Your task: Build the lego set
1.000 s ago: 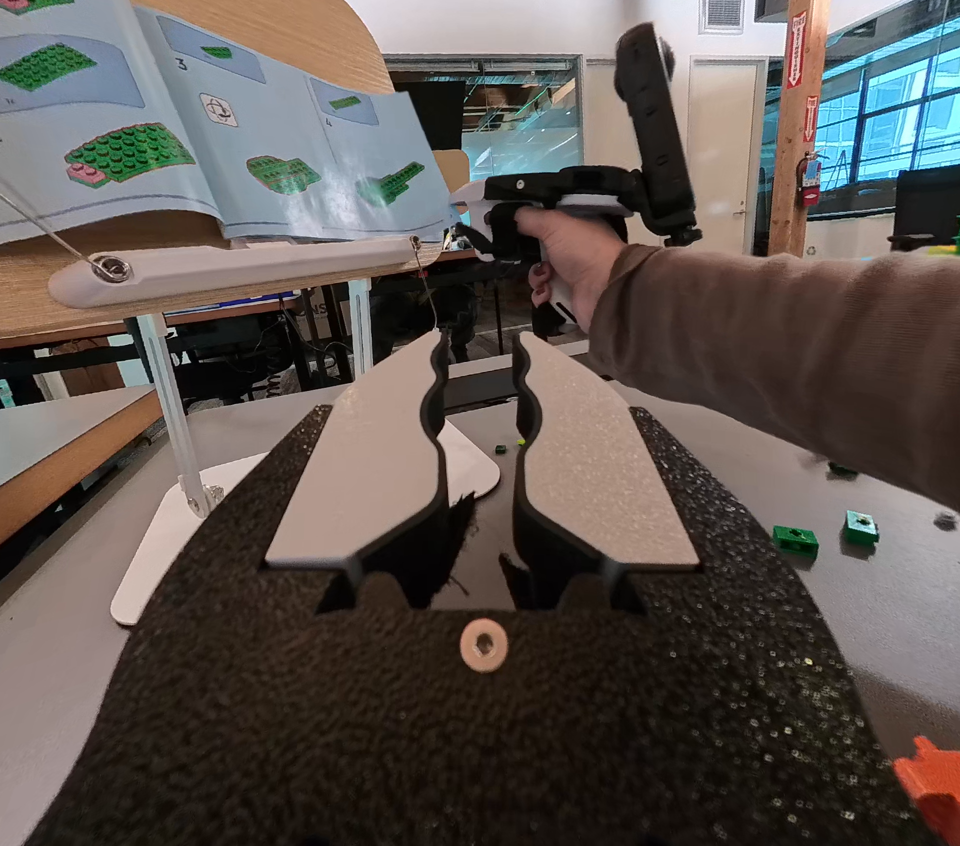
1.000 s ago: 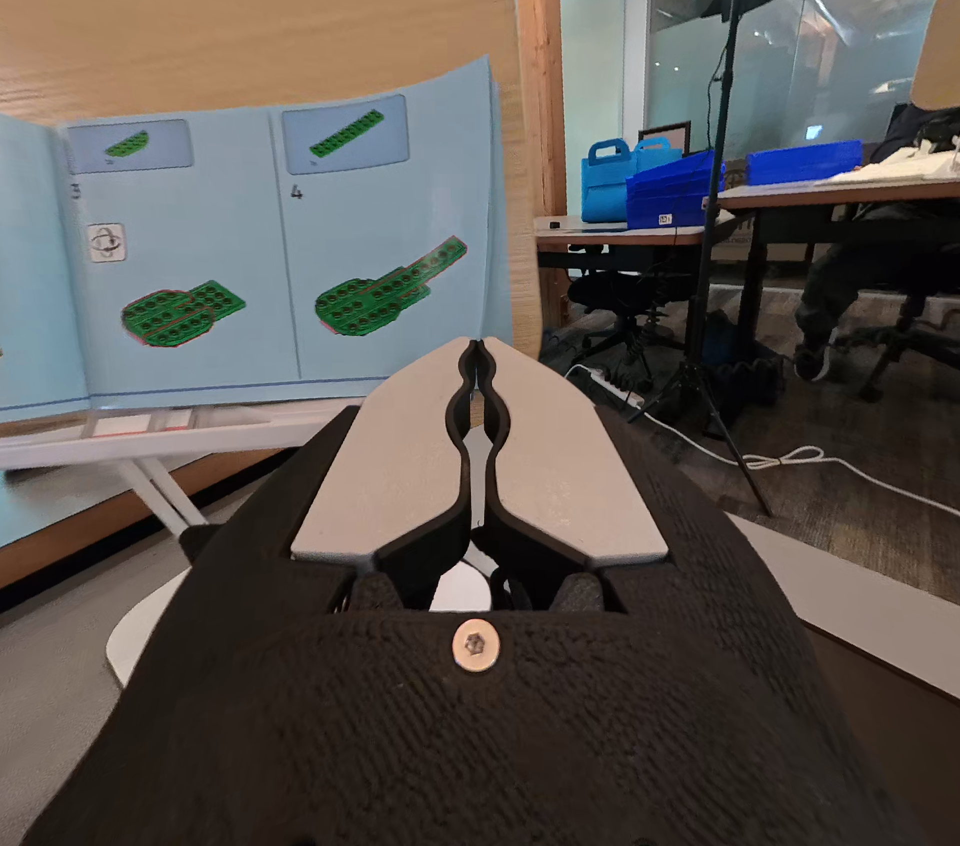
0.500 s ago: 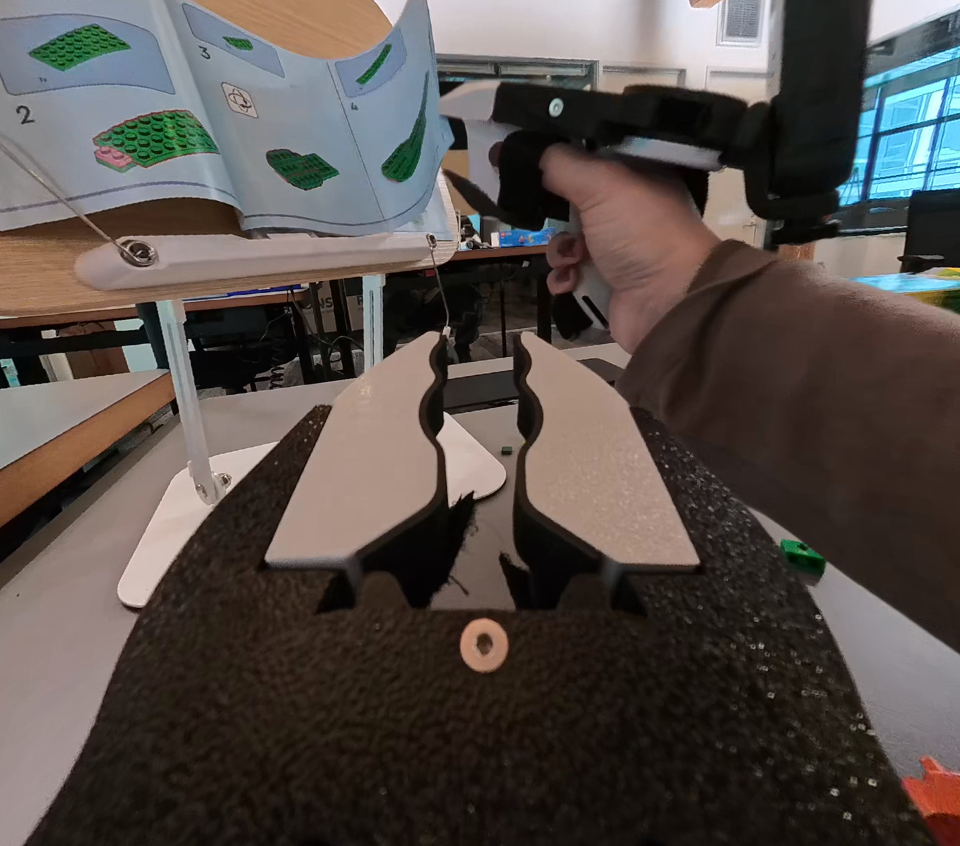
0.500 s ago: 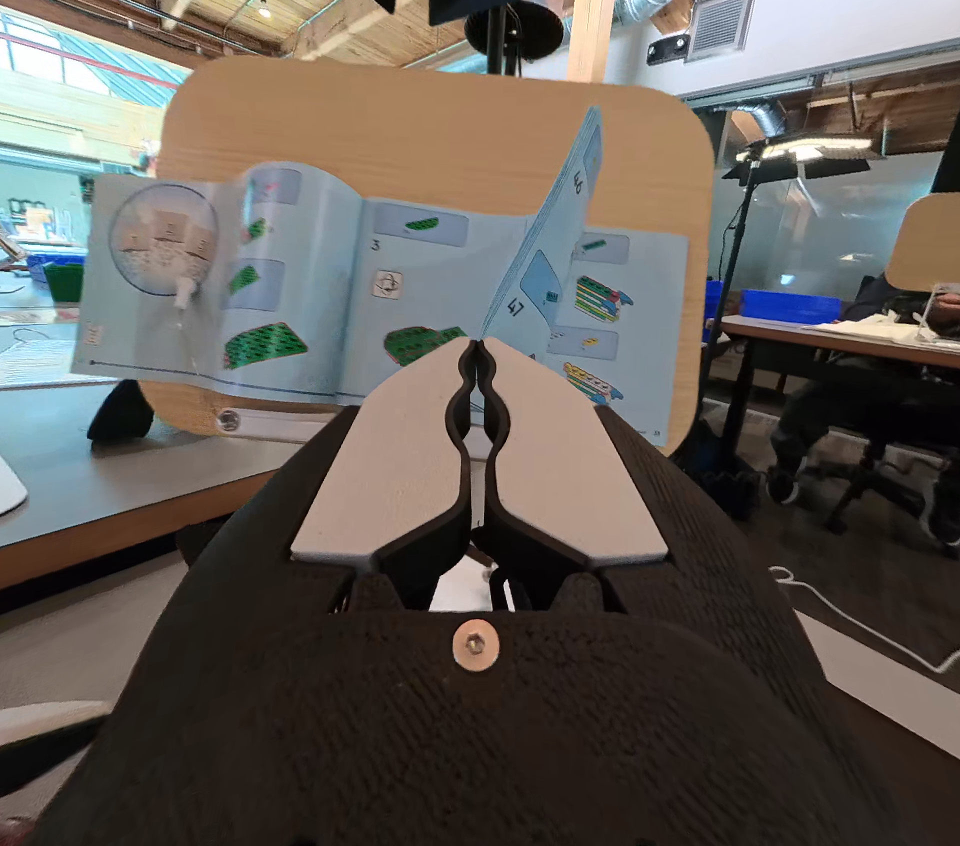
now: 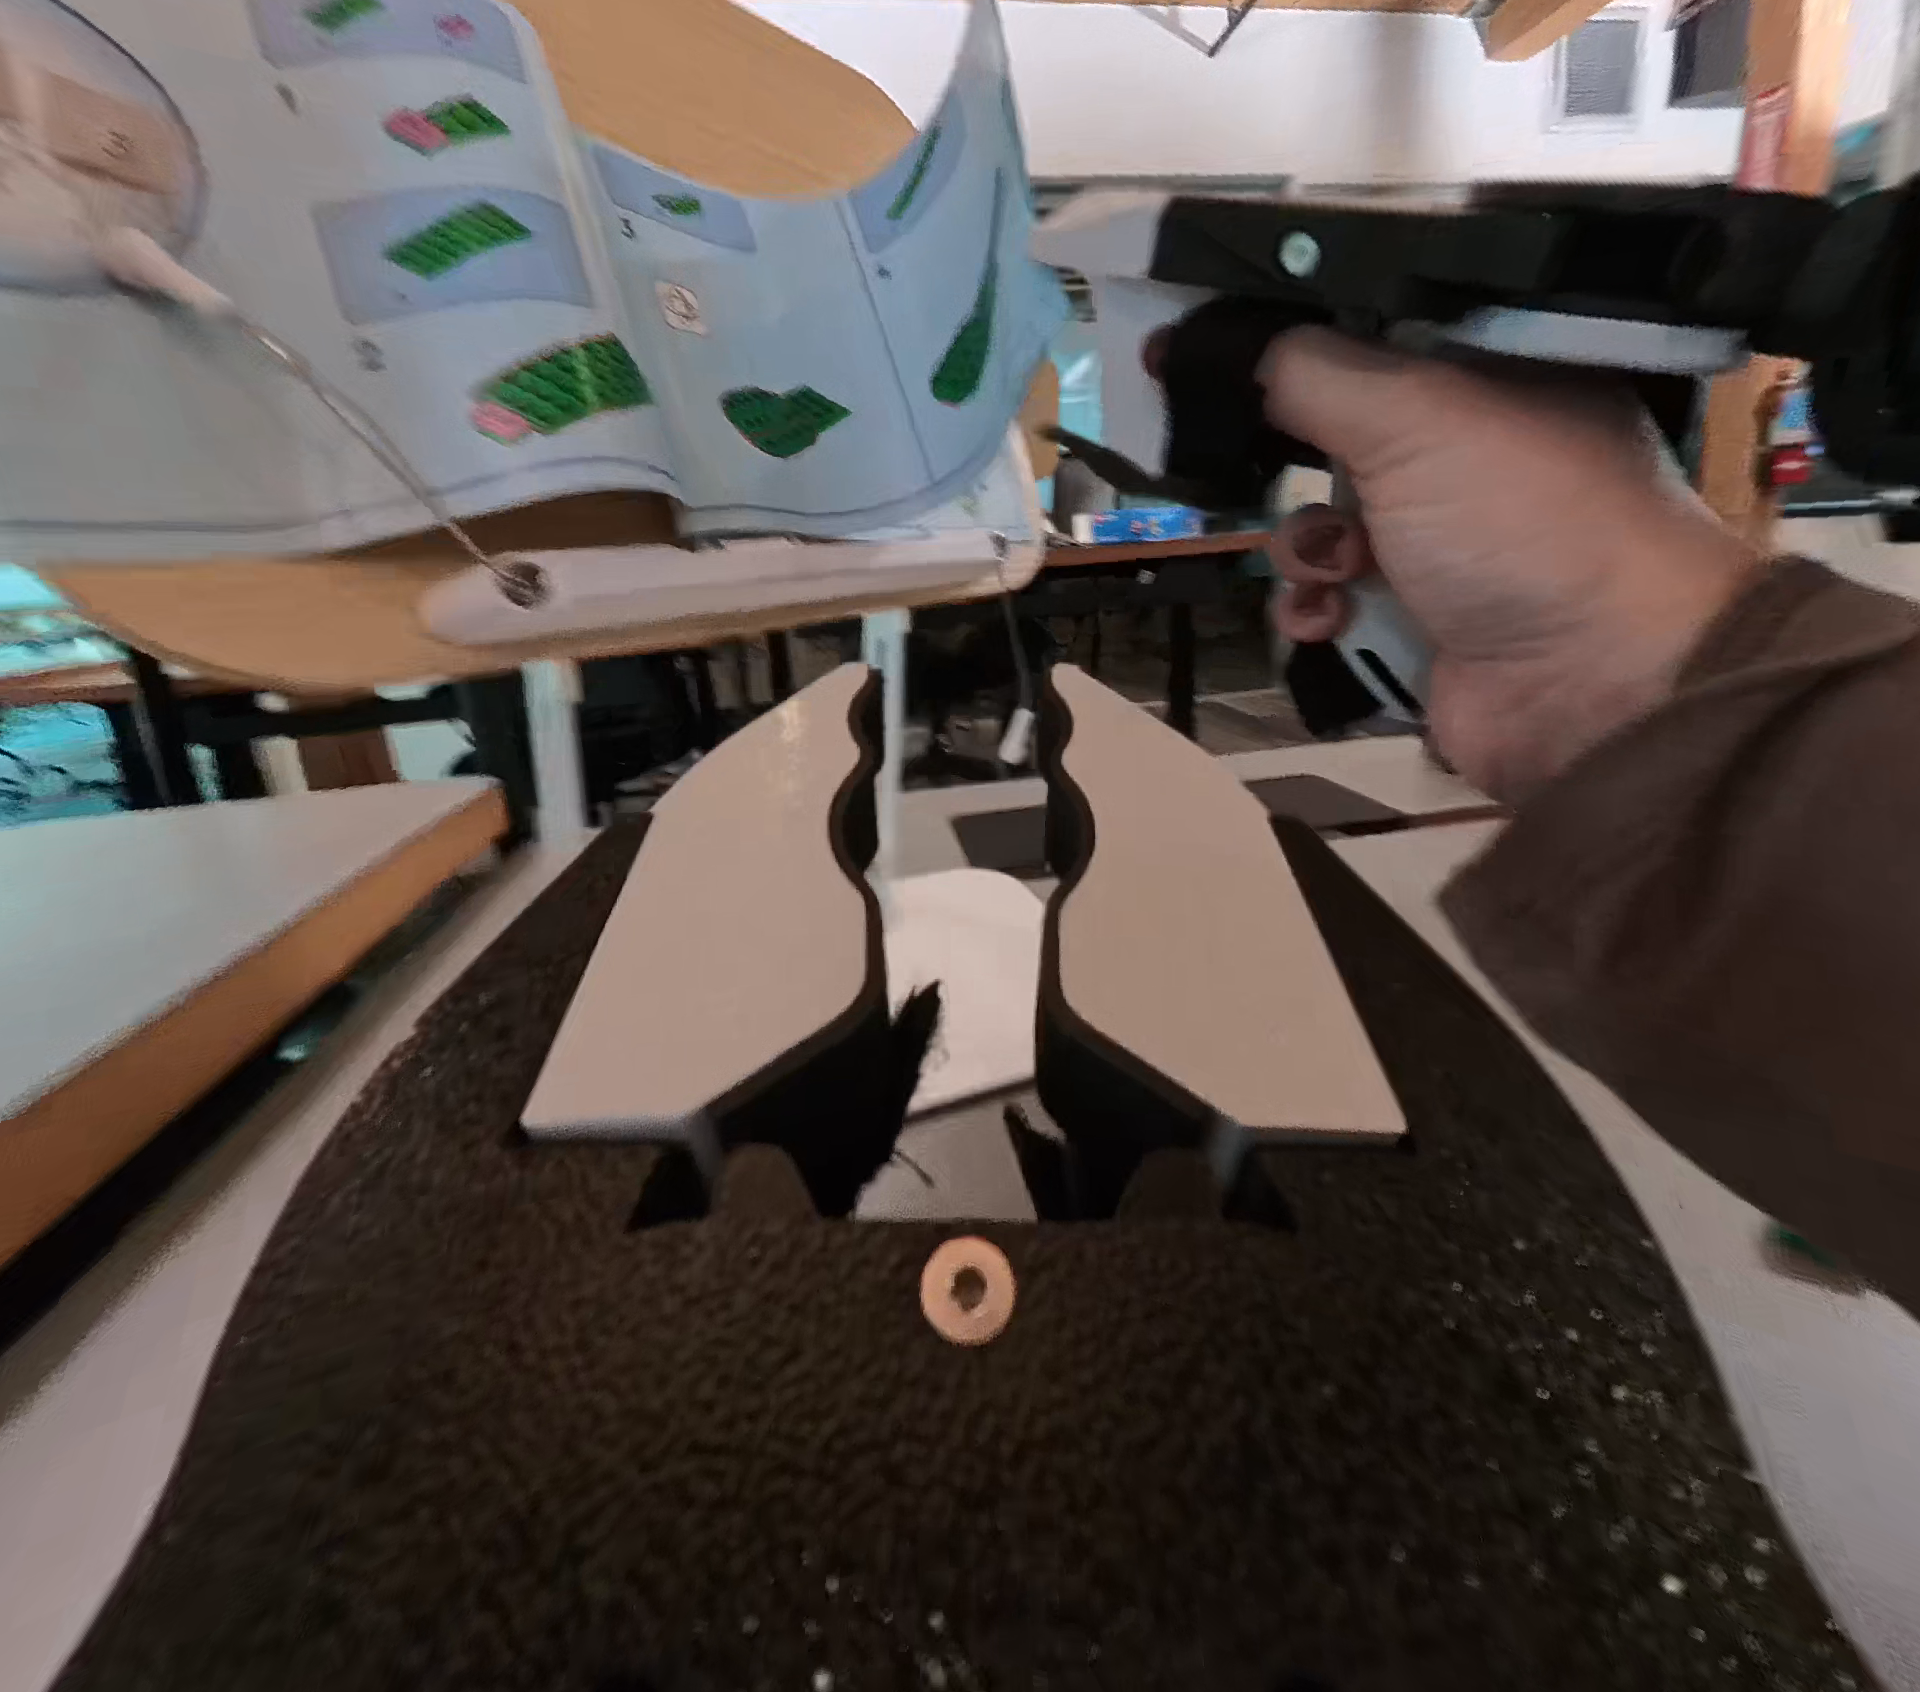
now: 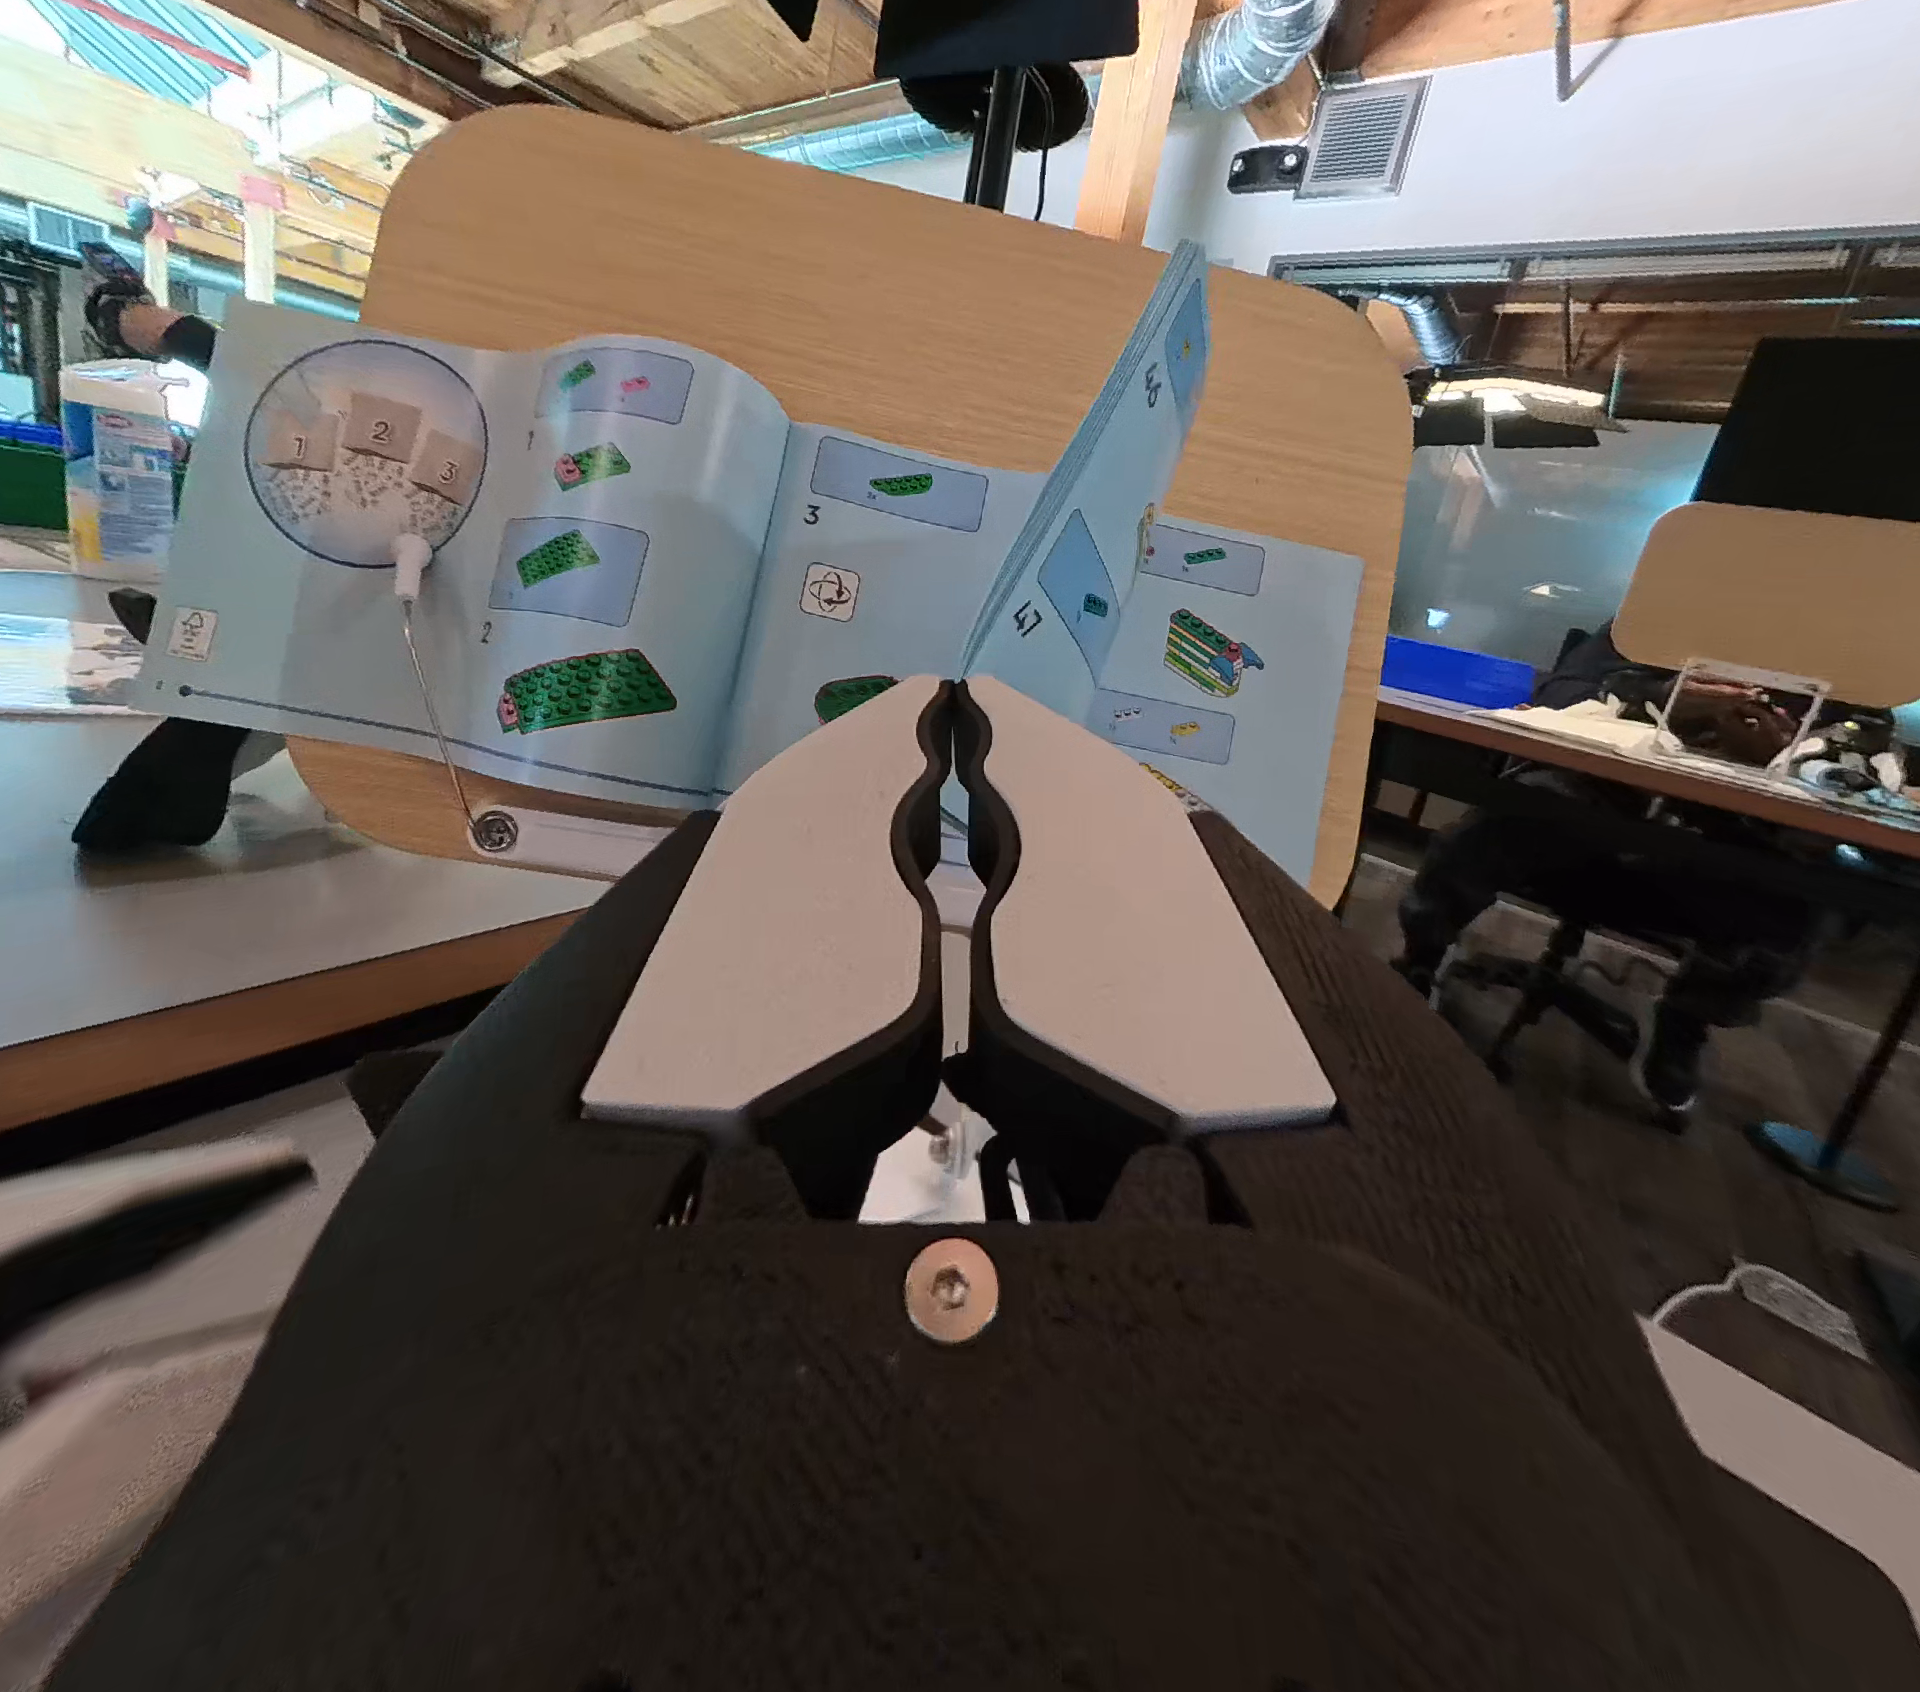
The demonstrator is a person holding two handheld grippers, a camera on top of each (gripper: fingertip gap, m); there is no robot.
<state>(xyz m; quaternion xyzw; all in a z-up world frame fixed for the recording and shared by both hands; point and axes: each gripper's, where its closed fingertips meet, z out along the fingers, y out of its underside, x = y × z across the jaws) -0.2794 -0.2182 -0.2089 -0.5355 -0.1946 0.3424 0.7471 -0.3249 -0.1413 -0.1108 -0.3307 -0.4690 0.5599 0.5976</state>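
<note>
The pale blue instruction booklet (image 6: 623,551) lies open on a wooden book stand (image 6: 831,271). My right gripper (image 6: 951,686) is shut on the lower edge of a sheaf of its right-hand pages (image 6: 1122,499), which stand lifted off the stand. In the left wrist view the booklet (image 5: 416,292) sits upper left, its page (image 5: 956,240) curled up towards the right gripper (image 5: 1081,250) held by a hand. My left gripper (image 5: 961,686) is open and empty, low over the grey table below the stand. No bricks are clearly in view.
The stand's white base plate (image 5: 966,967) lies just ahead of my left fingers. A wire page holder (image 6: 426,676) pins the left page. A second table (image 5: 208,894) stands left. A seated person (image 6: 1662,759) and another stand (image 6: 1787,603) are at right. My hands' fingertips stand some 12 cm from each other.
My right gripper has taken a sheaf of right-hand pages and lifted them off the stand, pulling back from it. My left gripper stays open and has drifted slightly.
</note>
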